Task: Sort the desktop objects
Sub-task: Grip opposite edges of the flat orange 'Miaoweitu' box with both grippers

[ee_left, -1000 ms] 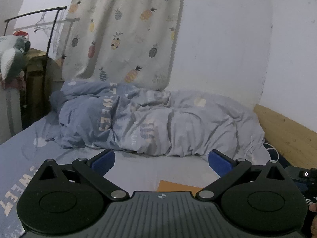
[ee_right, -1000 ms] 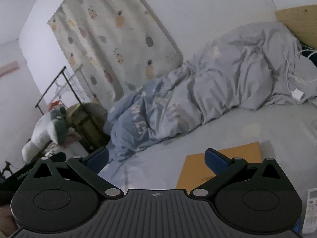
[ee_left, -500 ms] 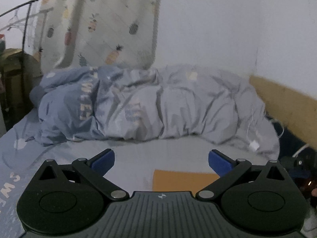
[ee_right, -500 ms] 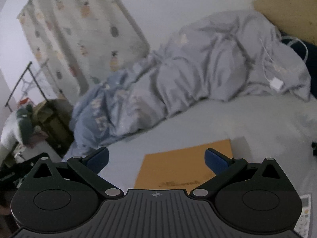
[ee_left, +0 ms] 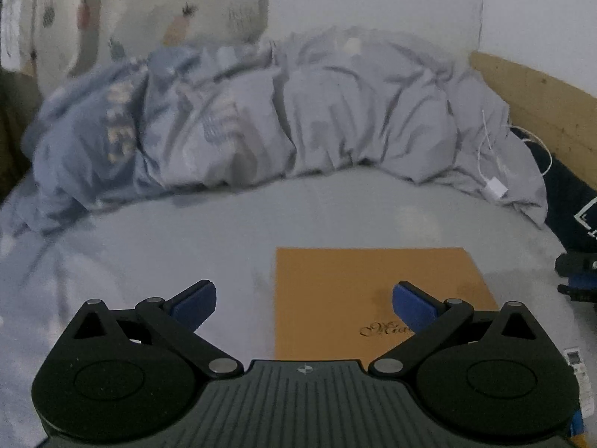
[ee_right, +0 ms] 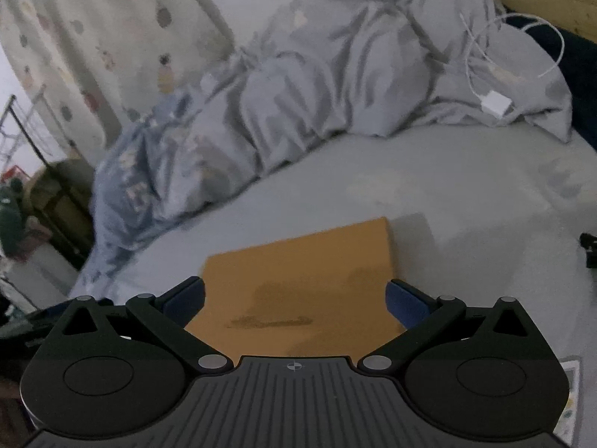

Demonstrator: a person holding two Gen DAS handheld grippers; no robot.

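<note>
A flat orange-brown box (ee_left: 358, 283) with gold script lies on the grey bed sheet (ee_left: 186, 239). In the left wrist view it sits ahead and to the right, under my right blue fingertip. My left gripper (ee_left: 304, 300) is open and holds nothing. The same box (ee_right: 306, 272) lies straight ahead in the right wrist view, between the spread blue fingers. My right gripper (ee_right: 294, 296) hangs above its near part, open and empty. A white remote control (ee_left: 578, 377) lies at the right edge, partly hidden by the gripper body.
A crumpled grey-blue duvet (ee_left: 261, 112) fills the back of the bed, with a white charger and cable (ee_right: 494, 102) on it. A wooden bed frame (ee_left: 537, 100) and a dark pillow (ee_left: 574, 201) are at the right. The other gripper's dark body (ee_left: 576, 276) shows at the right edge.
Both grippers have tilted down and moved forward over the bed, so the orange-brown box shows much more in each view. Both stay open.
</note>
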